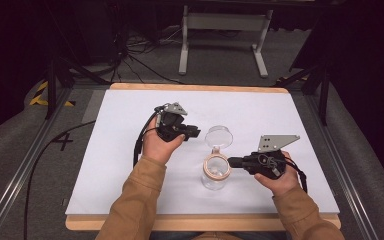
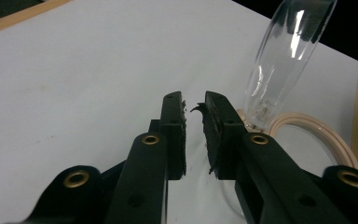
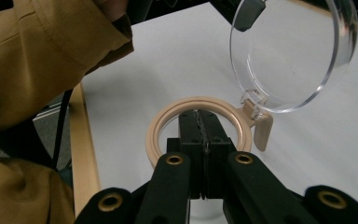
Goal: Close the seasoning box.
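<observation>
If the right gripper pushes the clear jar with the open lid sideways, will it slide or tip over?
The jar looks empty and clear-walled, so probably light and easy to slide on the smooth white table. Its hinged lid stands open above the rim, which may make it tip toward that side. The right gripper sits high, at the rim; a push there likely tips it.

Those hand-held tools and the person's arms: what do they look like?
Each tool, left and right, is black with two flat jaws, brass-coloured rivets, a grey three-cornered plate on top and a trailing black cable. The person wears mustard-brown sleeves.
</observation>
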`<state>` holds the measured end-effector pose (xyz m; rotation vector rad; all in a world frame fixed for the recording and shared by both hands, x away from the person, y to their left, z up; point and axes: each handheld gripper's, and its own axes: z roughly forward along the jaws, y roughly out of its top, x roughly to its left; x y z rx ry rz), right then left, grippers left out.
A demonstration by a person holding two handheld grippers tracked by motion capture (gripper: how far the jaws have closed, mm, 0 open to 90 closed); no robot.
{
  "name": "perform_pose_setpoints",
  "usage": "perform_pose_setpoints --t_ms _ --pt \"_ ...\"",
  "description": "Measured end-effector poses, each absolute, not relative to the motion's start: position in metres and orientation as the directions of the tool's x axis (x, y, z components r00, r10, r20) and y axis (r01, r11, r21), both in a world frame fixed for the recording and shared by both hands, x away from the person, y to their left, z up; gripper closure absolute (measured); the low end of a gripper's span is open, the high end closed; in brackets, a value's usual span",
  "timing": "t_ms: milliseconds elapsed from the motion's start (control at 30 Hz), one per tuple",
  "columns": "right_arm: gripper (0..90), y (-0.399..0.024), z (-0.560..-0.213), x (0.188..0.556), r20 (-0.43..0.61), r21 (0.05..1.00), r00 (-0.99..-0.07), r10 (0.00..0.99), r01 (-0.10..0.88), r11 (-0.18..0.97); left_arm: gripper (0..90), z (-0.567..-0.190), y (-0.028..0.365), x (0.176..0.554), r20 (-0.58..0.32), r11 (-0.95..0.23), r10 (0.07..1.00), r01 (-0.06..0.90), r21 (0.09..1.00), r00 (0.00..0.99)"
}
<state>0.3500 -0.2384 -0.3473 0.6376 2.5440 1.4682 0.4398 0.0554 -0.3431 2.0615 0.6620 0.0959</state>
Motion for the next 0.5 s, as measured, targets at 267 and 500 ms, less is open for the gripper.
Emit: perform_pose_setpoints --t_ms 267,500 --pt "90.0 -0.238 -0.353 0.355 0.112 0.864 -0.880 0.461 0.316 0.392 81.7 -0.344 0.044 0.435 -0.181 -0.410 0.453 0.384 0.827 0.873" --pt "90.0 -0.238 -0.351 0.354 0.111 0.871 -0.882 0.457 0.308 0.382 81.4 -0.344 0.042 0.433 -0.172 -0.430 0.437 0.373 0.822 0.883"
